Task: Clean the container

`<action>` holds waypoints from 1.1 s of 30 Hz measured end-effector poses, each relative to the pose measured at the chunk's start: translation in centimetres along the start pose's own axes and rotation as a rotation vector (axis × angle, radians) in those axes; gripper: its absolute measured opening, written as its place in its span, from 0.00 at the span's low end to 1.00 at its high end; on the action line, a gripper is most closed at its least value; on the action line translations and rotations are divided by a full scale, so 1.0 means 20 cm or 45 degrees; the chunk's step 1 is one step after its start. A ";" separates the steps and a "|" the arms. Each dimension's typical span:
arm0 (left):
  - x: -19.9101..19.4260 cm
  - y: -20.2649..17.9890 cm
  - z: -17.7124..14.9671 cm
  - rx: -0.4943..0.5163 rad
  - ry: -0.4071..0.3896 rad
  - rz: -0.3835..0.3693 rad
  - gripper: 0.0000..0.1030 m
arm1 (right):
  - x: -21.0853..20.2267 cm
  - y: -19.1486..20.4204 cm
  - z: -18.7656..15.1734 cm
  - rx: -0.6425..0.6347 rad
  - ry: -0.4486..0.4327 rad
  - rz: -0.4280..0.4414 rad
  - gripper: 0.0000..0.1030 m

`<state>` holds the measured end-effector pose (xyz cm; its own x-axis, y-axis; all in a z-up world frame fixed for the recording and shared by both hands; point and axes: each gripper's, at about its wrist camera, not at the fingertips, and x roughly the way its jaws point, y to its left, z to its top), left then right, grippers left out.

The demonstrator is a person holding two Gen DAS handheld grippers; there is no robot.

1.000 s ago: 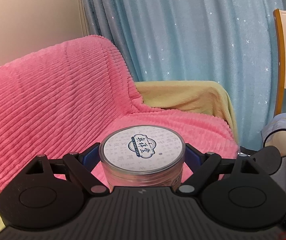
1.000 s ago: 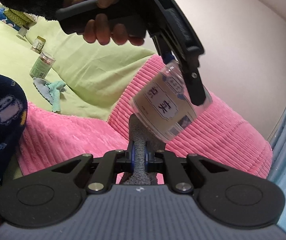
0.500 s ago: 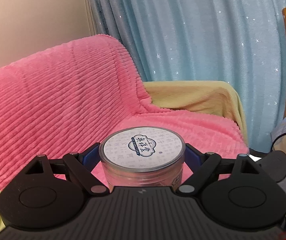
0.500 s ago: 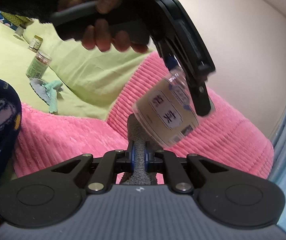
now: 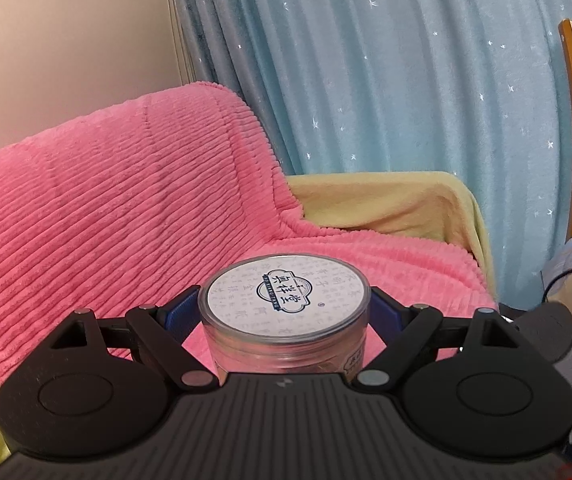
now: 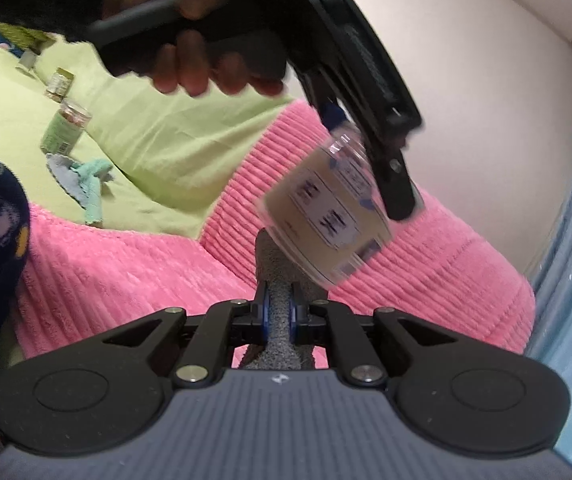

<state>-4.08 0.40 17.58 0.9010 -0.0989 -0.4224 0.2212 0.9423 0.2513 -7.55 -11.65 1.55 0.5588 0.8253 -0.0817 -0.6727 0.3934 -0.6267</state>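
Left wrist: left tool [image 5: 283,312] clamped on container [image 5: 283,300], frame centre. Right tool [image 6: 279,312] pinches grey cloth [image 6: 277,272] against container base.

The round white lid of the container [image 5: 283,294] I hold carries a dark blue cloud-shaped emblem at its centre with three white Chinese characters, seemingly 真祥堂, though I cannot be sure. A line of tiny Latin letters above them is too small to read. Faint grey Chinese characters cover the lid around it. The side label's dark characters are blurred in my right view.
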 end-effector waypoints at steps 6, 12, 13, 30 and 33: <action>-0.01 0.03 0.01 -0.028 -0.019 -0.008 0.84 | -0.02 0.01 0.01 0.013 0.003 0.012 0.07; -0.06 0.04 0.02 -0.044 -0.064 -0.033 0.84 | -0.03 -0.04 0.00 0.100 -0.030 -0.046 0.07; -0.06 0.04 0.02 -0.050 -0.073 -0.040 0.84 | -0.04 -0.03 0.00 0.091 -0.054 -0.043 0.07; -0.11 0.03 0.03 -0.059 -0.120 0.000 0.84 | -0.14 0.04 0.01 -0.016 -0.130 -0.084 0.07; -0.10 0.04 0.03 -0.064 -0.119 0.005 0.84 | -0.16 0.07 0.03 -0.053 -0.155 -0.077 0.07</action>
<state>-5.48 1.09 19.15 0.9332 -0.1226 -0.3379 0.2009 0.9574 0.2075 -10.56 -13.52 1.32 0.5331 0.8446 0.0499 -0.6177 0.4289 -0.6592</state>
